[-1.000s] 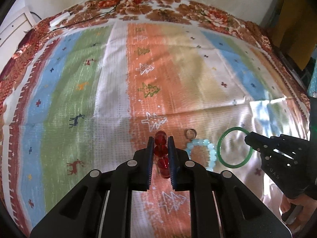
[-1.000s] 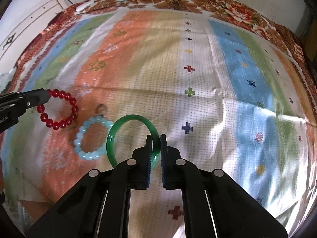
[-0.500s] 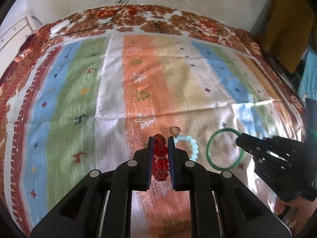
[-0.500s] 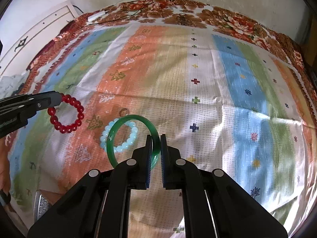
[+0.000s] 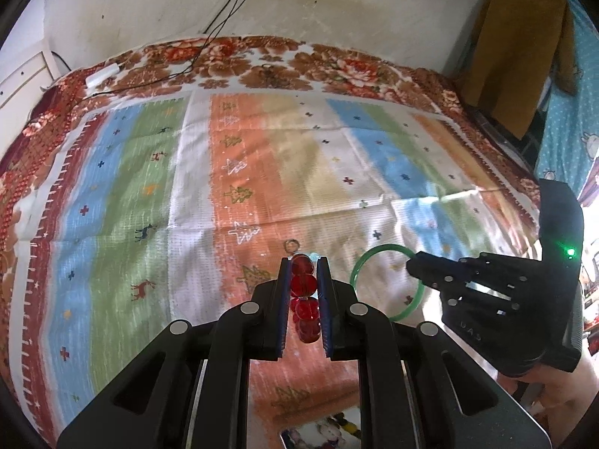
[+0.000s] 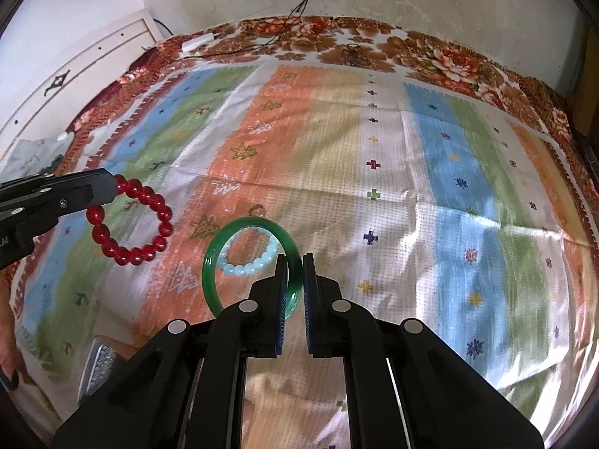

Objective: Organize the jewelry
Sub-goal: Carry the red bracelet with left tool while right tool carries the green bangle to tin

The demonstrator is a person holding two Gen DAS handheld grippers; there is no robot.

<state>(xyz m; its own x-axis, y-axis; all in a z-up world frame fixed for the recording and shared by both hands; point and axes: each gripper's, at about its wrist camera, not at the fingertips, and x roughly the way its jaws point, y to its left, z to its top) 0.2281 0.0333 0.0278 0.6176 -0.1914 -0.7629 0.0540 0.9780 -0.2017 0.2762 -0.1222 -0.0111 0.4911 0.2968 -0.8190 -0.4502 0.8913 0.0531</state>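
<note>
My left gripper (image 5: 303, 263) is shut on a red bead bracelet (image 5: 304, 299) and holds it above the striped cloth; it also shows in the right wrist view (image 6: 131, 220), hanging from the left gripper (image 6: 112, 187). My right gripper (image 6: 295, 262) is shut on a green bangle (image 6: 213, 262), lifted off the cloth; the bangle also shows in the left wrist view (image 5: 374, 258) on the right gripper (image 5: 413, 262). A pale blue bead bracelet (image 6: 258, 263) and a small ring (image 6: 257, 209) lie on the cloth below.
A striped cloth (image 6: 411, 187) with a floral border covers the surface. A cable and a white adapter (image 5: 103, 75) lie at the far edge. A jewelry container (image 5: 322, 432) shows at the near edge, and part of a tray (image 6: 99, 364) at lower left.
Both grippers have risen and pulled back with their bracelets. The pale blue bracelet and ring stay on the cloth and now look farther away.
</note>
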